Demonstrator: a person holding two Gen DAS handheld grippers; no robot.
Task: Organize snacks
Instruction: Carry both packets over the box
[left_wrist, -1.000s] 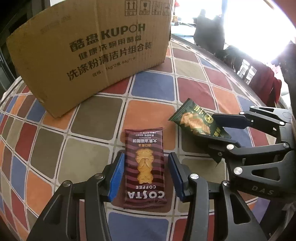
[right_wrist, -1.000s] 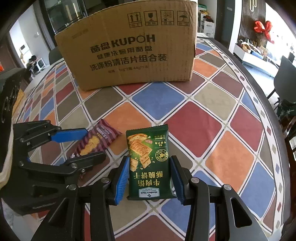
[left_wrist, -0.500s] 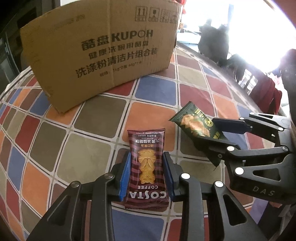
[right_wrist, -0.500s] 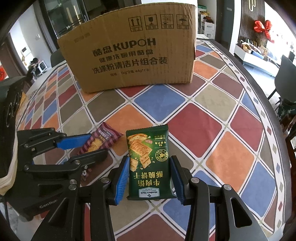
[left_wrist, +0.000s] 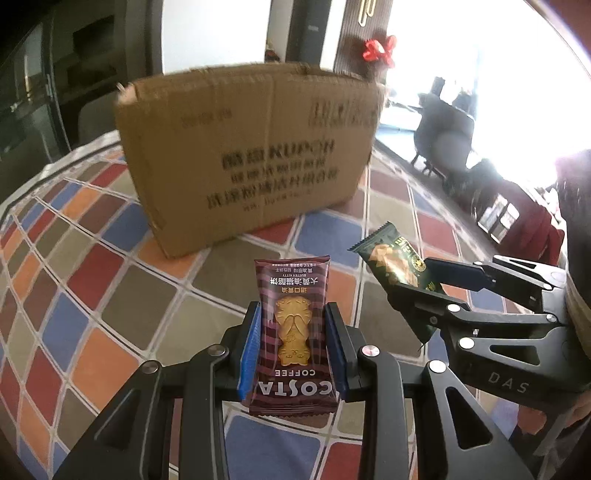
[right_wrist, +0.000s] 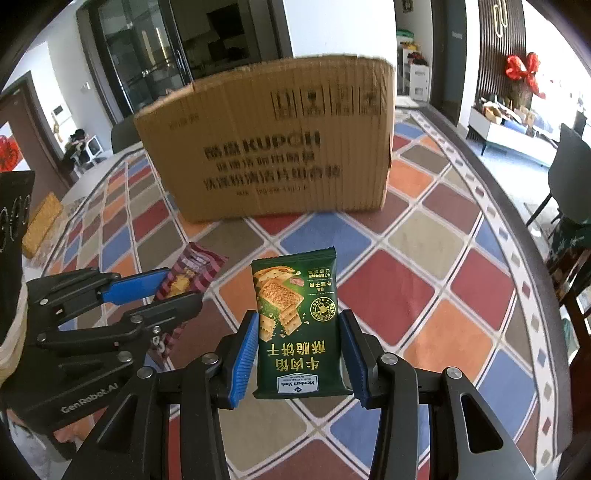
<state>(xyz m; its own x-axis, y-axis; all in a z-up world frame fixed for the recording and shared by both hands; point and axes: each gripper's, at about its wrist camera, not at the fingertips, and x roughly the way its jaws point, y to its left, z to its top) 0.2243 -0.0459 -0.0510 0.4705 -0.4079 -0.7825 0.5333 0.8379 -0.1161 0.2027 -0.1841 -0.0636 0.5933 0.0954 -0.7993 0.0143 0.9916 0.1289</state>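
Both snacks are gripped and raised off the patchwork tablecloth (right_wrist: 424, 273), so the step in hand looks like the carry toward the cardboard box (right_wrist: 280, 147), which stands at the far side of the table, straight ahead of both cameras. The left gripper (left_wrist: 293, 349) is clenched on the maroon Costa biscuit packet (left_wrist: 291, 332), its blue pads pressing the packet's two long edges. The right gripper (right_wrist: 301, 356) is clamped the same way on the green cracker packet (right_wrist: 299, 328). Each packet stands upright between its fingers, printed face to the camera, lettering upside down. The two tools sit close side by side, left of one another as expected, apart and not touching.

The next move, as I judge it, calls for lifting both packets above the box's top rim, moving them over the opening and only then letting go; the rim is high, so a low approach would knock the packets against the front wall.

The inside of the box is hidden, and whether its top is open cannot be told. The box lettering is smeared by blur. A yellowish thing (right_wrist: 40, 225) at the far left is too small to name
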